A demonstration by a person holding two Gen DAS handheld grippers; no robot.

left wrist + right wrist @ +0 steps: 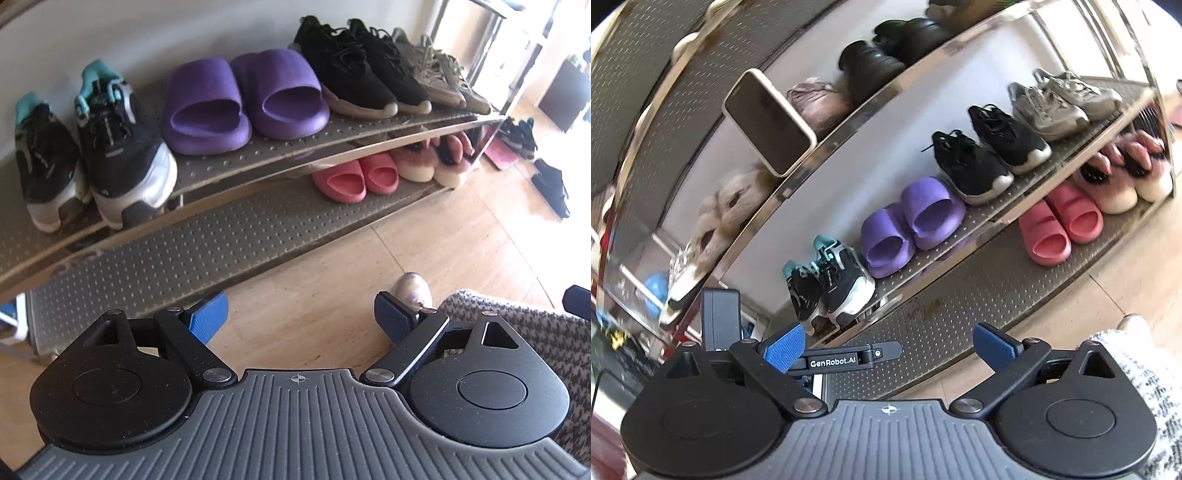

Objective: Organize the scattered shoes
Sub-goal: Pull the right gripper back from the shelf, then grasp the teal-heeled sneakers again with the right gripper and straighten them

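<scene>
Left claw [301, 319] open, empty; teal-black sneakers [92, 147] on rack beyond.

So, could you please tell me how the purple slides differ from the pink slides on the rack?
The purple slides sit on the middle shelf; the pink slides sit on the bottom shelf, one level lower. The purple slides have black sneakers on one side and teal-trimmed sneakers on the other; the pink slides stand beside fuzzy pink slippers. Both are open-toe foam pairs, set side by side with toes facing outward.

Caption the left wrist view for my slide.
Open left gripper facing metal shoe rack holding purple foam slides.
</scene>
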